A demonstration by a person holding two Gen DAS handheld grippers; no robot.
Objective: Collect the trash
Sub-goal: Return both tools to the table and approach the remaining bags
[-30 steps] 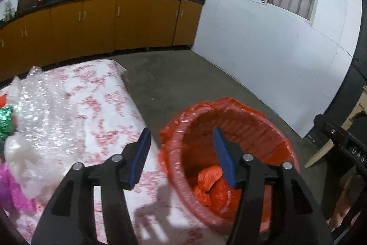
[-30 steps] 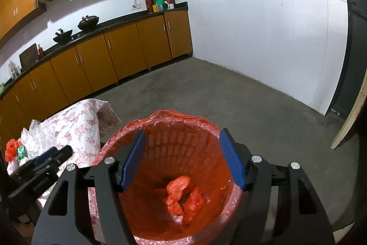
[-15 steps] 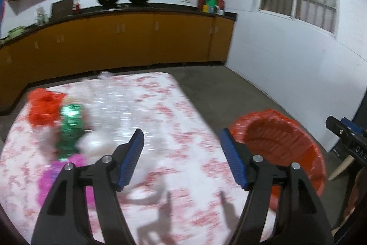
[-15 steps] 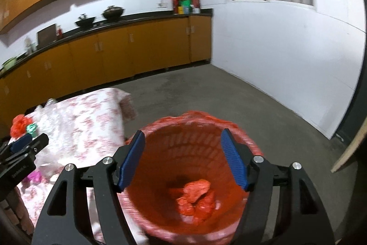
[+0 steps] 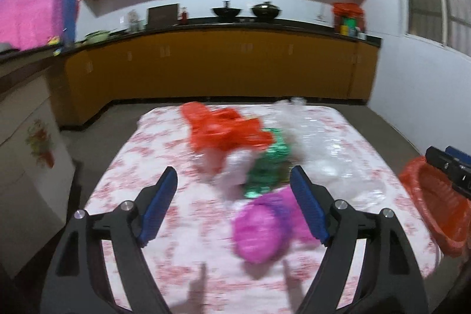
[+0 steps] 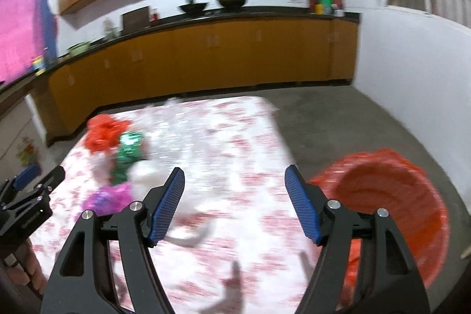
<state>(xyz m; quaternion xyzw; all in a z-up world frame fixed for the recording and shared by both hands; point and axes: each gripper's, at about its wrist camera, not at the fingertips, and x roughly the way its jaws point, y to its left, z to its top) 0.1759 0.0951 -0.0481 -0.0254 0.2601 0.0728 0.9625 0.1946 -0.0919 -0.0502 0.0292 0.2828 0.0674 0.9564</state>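
the trash pile [image 5: 250,155] lies mid-bench, toward the far edge. left gripper [image 5: 234,203] is nearer, its fingers opening and empty, the pink wad [image 5: 262,228] just ahead; right gripper [image 6: 234,203] released, empty, nearer the bin [image 6: 391,214].

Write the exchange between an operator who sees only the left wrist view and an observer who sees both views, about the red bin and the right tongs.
Operator: I catch only one edge of the red bin. Where does it stand?
Observer: On the floor, beside the right edge of the table. Its whole open mouth shows in the right wrist view.
Operator: Are the right tongs carrying anything?
Observer: No. They are open over the tablecloth with nothing between them.
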